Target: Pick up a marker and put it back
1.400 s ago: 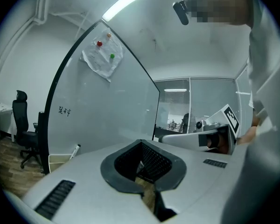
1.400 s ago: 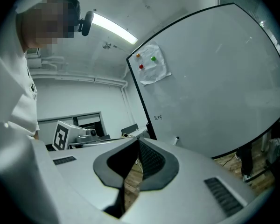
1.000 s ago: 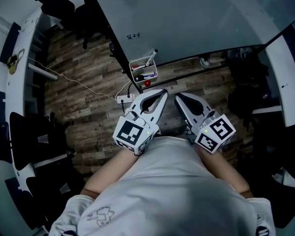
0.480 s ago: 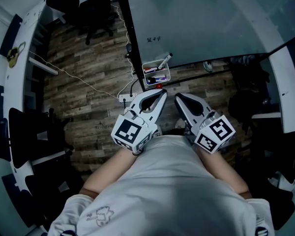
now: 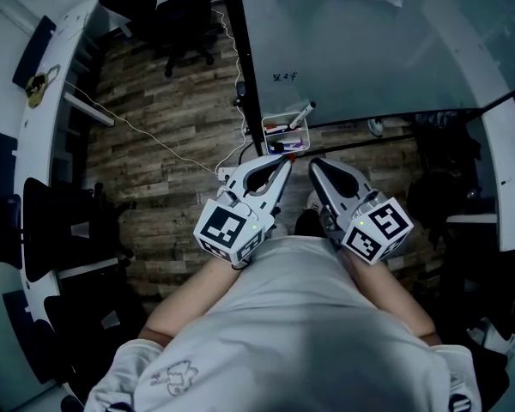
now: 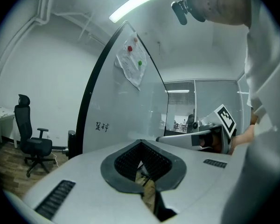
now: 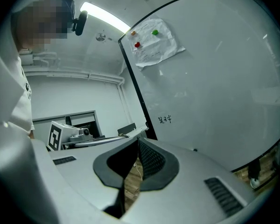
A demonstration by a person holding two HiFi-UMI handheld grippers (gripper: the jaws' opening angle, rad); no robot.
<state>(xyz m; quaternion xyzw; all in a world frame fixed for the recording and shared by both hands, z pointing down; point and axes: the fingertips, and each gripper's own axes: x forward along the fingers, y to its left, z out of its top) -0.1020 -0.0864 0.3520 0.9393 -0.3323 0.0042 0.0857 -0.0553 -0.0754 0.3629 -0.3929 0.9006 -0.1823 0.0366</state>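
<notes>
A slim white marker with a dark cap (image 5: 303, 113) leaned out of a small white wire basket (image 5: 275, 126) hung at the lower edge of the large grey whiteboard (image 5: 369, 50). The left gripper (image 5: 284, 160) and right gripper (image 5: 313, 166) were held side by side close to the person's body, near the basket but short of it, touching neither it nor the marker. Each gripper's jaws were pressed together at the tips, with nothing between them.

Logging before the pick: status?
Left tool shut, empty; right tool shut, empty. Marker sticking out of tray, untouched. Nothing seen in the way.
</notes>
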